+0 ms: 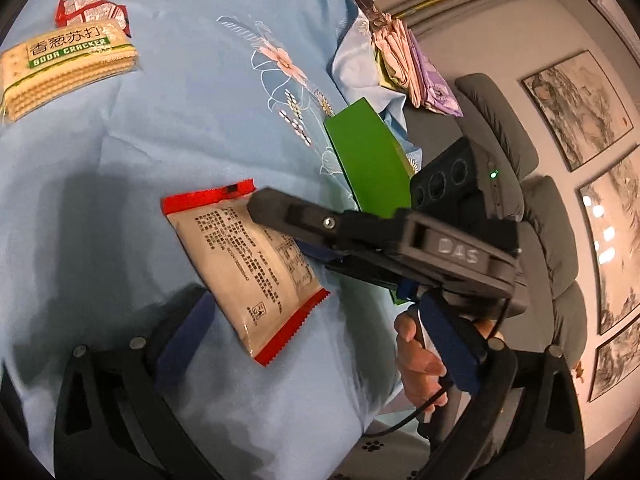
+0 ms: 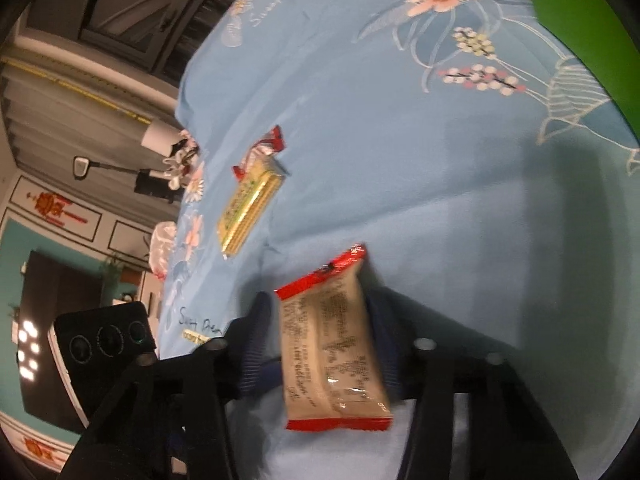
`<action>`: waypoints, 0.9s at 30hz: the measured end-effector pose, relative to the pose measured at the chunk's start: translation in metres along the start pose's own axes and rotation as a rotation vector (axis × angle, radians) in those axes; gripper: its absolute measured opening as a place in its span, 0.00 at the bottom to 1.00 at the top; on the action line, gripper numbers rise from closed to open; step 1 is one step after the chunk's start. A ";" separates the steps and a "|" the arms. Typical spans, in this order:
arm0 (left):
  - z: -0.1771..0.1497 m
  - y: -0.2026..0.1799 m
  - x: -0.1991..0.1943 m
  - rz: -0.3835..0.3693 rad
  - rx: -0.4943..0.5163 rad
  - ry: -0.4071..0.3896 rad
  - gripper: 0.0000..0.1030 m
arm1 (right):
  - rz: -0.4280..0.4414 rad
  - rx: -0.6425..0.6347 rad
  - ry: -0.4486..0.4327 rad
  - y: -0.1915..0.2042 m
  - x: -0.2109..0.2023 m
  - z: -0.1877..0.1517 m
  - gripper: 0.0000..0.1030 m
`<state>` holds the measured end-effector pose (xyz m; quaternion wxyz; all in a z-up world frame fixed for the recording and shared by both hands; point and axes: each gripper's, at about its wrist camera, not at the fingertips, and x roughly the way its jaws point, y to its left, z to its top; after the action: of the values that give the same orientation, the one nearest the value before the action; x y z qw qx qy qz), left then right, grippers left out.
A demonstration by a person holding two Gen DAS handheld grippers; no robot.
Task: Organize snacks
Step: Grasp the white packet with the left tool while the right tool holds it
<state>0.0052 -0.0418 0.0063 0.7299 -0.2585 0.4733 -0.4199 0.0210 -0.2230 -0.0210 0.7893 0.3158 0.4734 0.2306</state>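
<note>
A beige snack packet (image 1: pixel 252 268) with red crimped ends and black print hangs tilted just above the blue floral cloth (image 1: pixel 180 140). My right gripper (image 1: pixel 280 232) comes in from the right and is shut on the packet's upper part. In the right wrist view the packet (image 2: pixel 332 344) stands between the blue pads (image 2: pixel 258 340) of the right gripper (image 2: pixel 324 320). My left gripper (image 1: pixel 316 320) is wide open. Its blue pads (image 1: pixel 184 340) stand on either side of the packet's lower end without touching it. A person's hand (image 1: pixel 420 360) holds the right gripper's handle.
A soda cracker pack (image 1: pixel 68 68) (image 2: pixel 250 204) lies on the cloth's far side, with a red wrapper (image 1: pixel 92 10) (image 2: pixel 268 146) behind it. A green box (image 1: pixel 372 160) (image 2: pixel 580 20) stands near the cloth's edge. A grey padded chair (image 1: pixel 540 220) sits beyond it.
</note>
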 end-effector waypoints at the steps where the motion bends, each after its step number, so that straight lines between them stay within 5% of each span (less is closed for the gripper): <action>1: 0.000 0.001 -0.001 -0.003 -0.003 -0.002 0.99 | -0.004 0.013 0.004 -0.003 -0.001 0.001 0.36; 3: -0.002 0.000 -0.003 0.001 -0.001 -0.009 0.99 | -0.015 0.019 0.007 -0.007 -0.001 0.001 0.26; 8: -0.007 -0.007 -0.001 0.034 0.054 -0.006 0.99 | -0.034 -0.024 -0.017 -0.005 -0.003 -0.001 0.23; 16: -0.001 0.005 -0.007 -0.062 -0.019 -0.024 0.99 | 0.129 0.005 -0.003 -0.006 -0.004 -0.005 0.20; 19: 0.000 0.005 -0.007 -0.051 -0.023 -0.018 0.96 | 0.119 0.014 0.004 -0.006 0.000 -0.006 0.20; 27: 0.000 0.019 -0.010 0.046 -0.043 0.008 0.45 | 0.034 -0.009 0.012 -0.005 0.004 -0.006 0.21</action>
<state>0.0103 -0.0234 -0.0032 0.7320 -0.2616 0.4907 -0.3937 0.0181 -0.2220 -0.0287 0.7838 0.3189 0.4716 0.2482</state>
